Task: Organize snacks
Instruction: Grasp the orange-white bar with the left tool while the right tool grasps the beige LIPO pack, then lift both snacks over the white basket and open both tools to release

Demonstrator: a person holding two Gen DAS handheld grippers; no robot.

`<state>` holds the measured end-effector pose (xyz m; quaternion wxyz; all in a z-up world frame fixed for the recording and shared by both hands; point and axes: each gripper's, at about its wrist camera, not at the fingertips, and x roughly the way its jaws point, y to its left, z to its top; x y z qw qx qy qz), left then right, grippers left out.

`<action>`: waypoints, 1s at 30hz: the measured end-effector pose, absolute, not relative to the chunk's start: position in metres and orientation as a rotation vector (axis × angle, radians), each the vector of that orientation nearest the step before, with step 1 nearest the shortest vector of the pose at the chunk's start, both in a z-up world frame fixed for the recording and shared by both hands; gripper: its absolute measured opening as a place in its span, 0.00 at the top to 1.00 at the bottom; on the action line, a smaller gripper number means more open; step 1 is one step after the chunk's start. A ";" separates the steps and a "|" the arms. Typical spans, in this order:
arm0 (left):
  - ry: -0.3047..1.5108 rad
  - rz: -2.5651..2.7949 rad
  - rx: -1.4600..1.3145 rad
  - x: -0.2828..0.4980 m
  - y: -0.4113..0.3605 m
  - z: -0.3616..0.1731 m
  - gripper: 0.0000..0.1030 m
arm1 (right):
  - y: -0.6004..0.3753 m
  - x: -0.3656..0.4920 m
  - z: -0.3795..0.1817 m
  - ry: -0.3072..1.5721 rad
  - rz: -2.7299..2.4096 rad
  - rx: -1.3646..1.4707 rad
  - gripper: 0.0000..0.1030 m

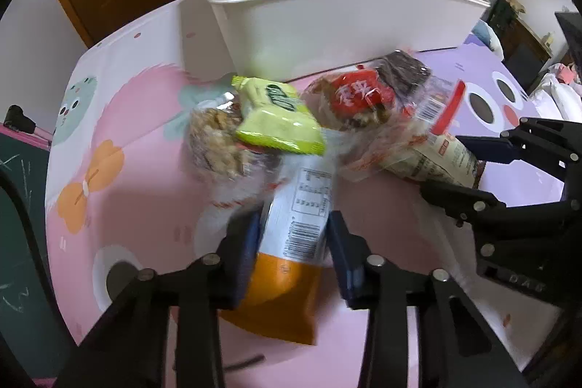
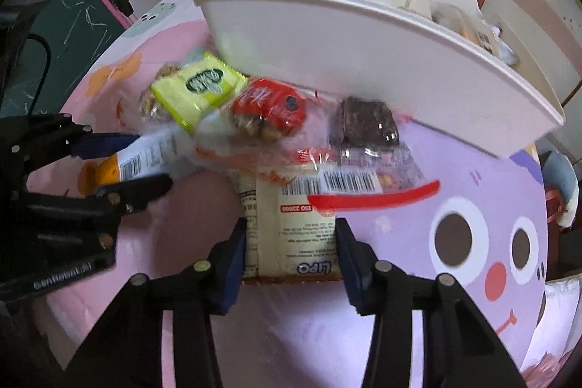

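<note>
Left gripper [image 1: 294, 235]: blue-padded jaws set either side of a glossy orange-and-white foil snack packet [image 1: 291, 253], pads touching its sides; seemingly clamped on it by the barcode end, the likeliest hold for lifting a limp bag clear of the heap.

Right gripper [image 2: 291, 250]: jaws astride a flat cream paper-look biscuit packet [image 2: 291, 235] marked LIPO, pads at its long edges; appears closed on it.

Heap between packets and bin: crinkled lime-green foil pouch [image 1: 276, 119]; clear film bag of knobbly brown clusters [image 1: 214, 144]; red-labelled clear wrapper [image 2: 269, 108]; dark, grainy square cake in clear film [image 2: 363, 122].

Destination, judged: white rigid plastic bin [image 2: 363, 60], smooth-walled, just behind the heap, already holding pale wrapped snacks.

Support: soft pink-and-lilac cartoon-printed mat [image 1: 145, 188].
</note>
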<state>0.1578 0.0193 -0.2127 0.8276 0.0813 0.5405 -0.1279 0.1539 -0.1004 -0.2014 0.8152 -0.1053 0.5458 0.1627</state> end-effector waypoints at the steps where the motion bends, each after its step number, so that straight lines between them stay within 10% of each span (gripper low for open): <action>1: 1.149 -0.272 0.162 0.155 0.019 -0.212 0.70 | -0.105 0.150 -0.201 1.170 0.354 -0.213 0.56; 30: 0.957 -0.275 -0.013 0.049 -0.002 -0.111 0.71 | -0.176 0.077 -0.119 0.992 0.376 0.008 0.56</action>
